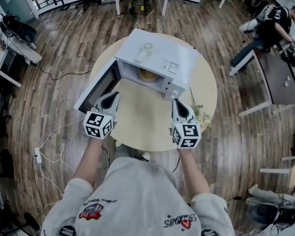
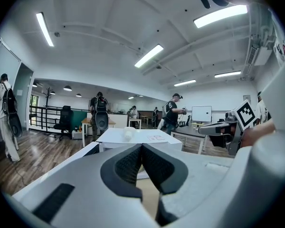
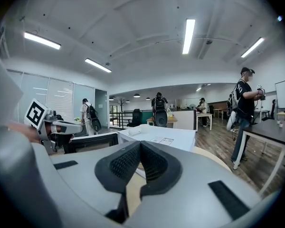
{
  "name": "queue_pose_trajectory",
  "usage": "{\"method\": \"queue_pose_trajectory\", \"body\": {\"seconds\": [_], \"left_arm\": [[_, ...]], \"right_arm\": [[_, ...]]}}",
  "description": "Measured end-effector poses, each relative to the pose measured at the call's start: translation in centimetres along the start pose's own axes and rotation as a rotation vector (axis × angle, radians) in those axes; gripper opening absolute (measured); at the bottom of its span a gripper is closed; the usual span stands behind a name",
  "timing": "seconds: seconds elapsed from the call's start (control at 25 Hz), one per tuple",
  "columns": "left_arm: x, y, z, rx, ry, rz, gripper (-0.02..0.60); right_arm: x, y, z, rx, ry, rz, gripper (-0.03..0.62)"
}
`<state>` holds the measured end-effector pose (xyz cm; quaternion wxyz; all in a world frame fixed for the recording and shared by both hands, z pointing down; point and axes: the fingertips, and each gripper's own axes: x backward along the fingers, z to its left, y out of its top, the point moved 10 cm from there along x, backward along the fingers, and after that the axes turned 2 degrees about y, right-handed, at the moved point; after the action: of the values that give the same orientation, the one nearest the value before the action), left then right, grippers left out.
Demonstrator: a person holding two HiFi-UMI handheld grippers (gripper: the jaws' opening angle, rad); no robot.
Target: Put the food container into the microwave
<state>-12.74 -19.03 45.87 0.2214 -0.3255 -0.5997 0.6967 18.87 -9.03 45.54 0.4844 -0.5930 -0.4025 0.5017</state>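
A white microwave (image 1: 160, 58) stands on a round beige table (image 1: 137, 129), its door (image 1: 97, 88) swung open to the left. Inside the cavity sits a tan food container (image 1: 148, 74). My left gripper (image 1: 112, 95) hovers over the table just in front of the open door, shut and empty. My right gripper (image 1: 176, 101) hangs near the microwave's front right corner, also shut with nothing in it. In the left gripper view the pads of my left gripper (image 2: 141, 148) meet, with the microwave (image 2: 133, 136) beyond. In the right gripper view my right gripper (image 3: 140, 145) is closed too.
A small white object (image 1: 146, 48) lies on top of the microwave. A sprig of plant (image 1: 200, 114) rests on the table's right edge. A cable and power strip (image 1: 38, 155) lie on the wooden floor at left. A person (image 1: 270, 26) sits at a desk, far right.
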Motion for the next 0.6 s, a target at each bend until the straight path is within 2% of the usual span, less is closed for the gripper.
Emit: {"method": "queue_pose_trajectory", "body": {"seconds": [0.6], "left_arm": [[0.73,-0.35,-0.61,0.014,0.009,0.0,0.005]], "right_arm": [[0.44,-0.19,0.76,-0.022,0.024,-0.009,0.005]]}}
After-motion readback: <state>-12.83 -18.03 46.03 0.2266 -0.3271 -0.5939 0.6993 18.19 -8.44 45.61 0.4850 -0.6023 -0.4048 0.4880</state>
